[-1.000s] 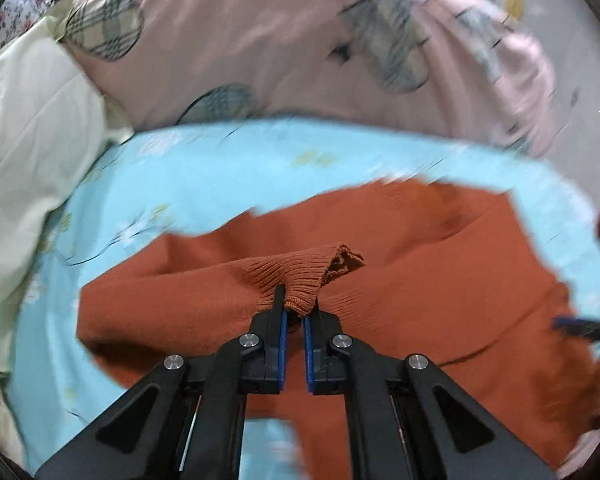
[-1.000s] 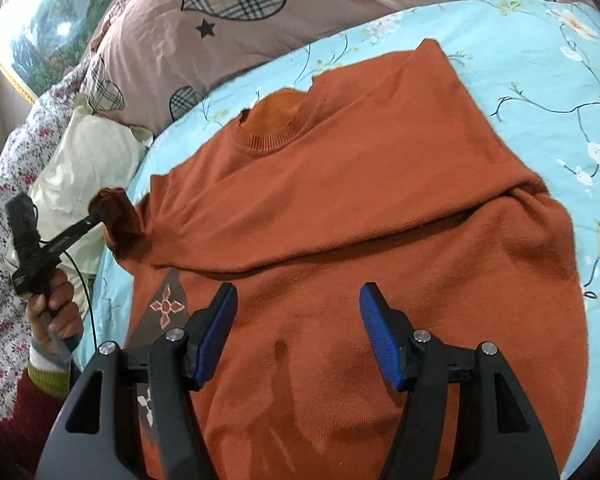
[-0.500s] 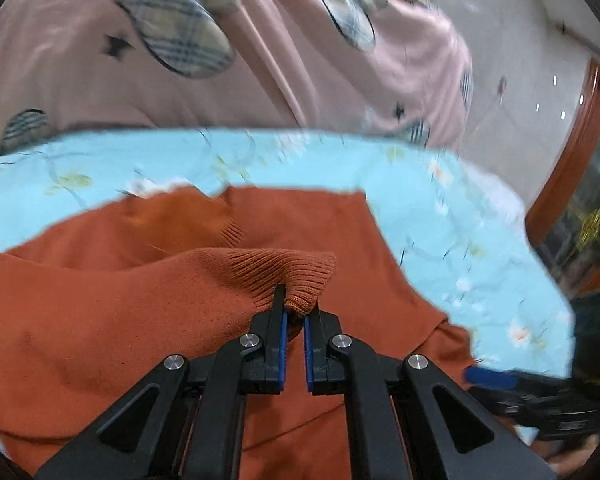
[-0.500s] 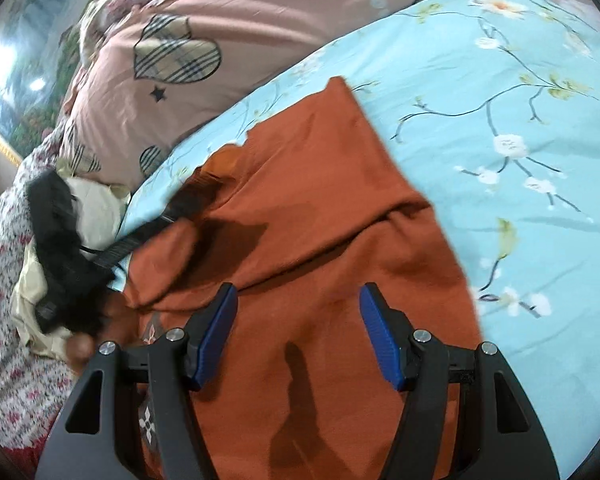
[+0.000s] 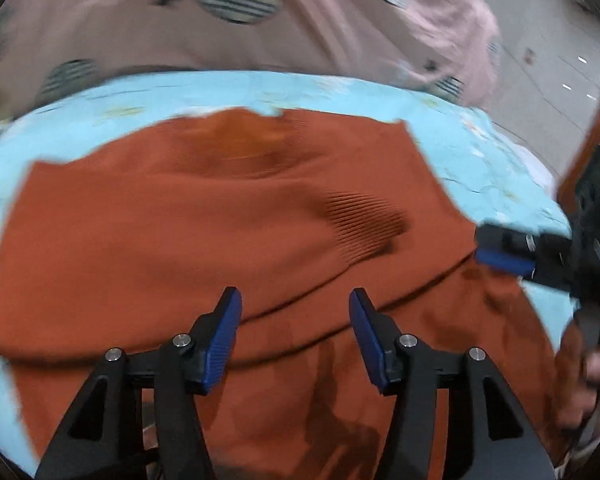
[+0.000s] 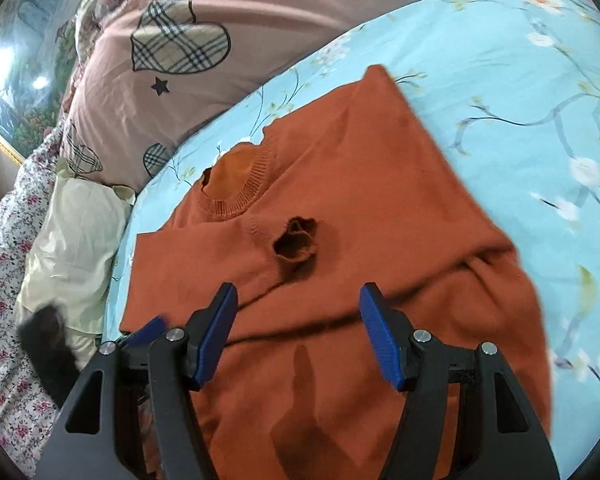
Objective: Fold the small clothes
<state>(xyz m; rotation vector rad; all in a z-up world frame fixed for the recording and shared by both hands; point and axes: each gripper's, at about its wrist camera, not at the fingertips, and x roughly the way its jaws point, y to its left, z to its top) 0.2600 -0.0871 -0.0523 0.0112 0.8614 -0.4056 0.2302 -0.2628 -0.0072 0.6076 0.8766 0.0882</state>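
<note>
An orange knit sweater (image 6: 364,208) lies on the light blue floral bedsheet (image 6: 500,80), collar toward the pillows. Both sleeves are folded across the chest; the ribbed cuff (image 6: 296,246) of one rests near the middle, below the collar (image 6: 236,184). It also shows in the left wrist view (image 5: 204,220), with the cuff (image 5: 360,224) lying flat. My left gripper (image 5: 294,336) is open and empty just above the sweater's body. My right gripper (image 6: 298,332) is open and empty over the lower part of the sweater. The right gripper's blue tip (image 5: 504,260) shows at the sweater's right edge.
A pink duvet with plaid hearts (image 6: 228,52) is bunched along the head of the bed. A cream pillow (image 6: 76,240) and floral fabric (image 6: 4,320) lie to the left. The bed's edge and floor (image 5: 548,92) are at the far right of the left wrist view.
My left gripper carried the sleeve cuff across the sweater, opened and let it go; the cuff now lies on the chest. The right gripper stayed open, shifting slightly.
</note>
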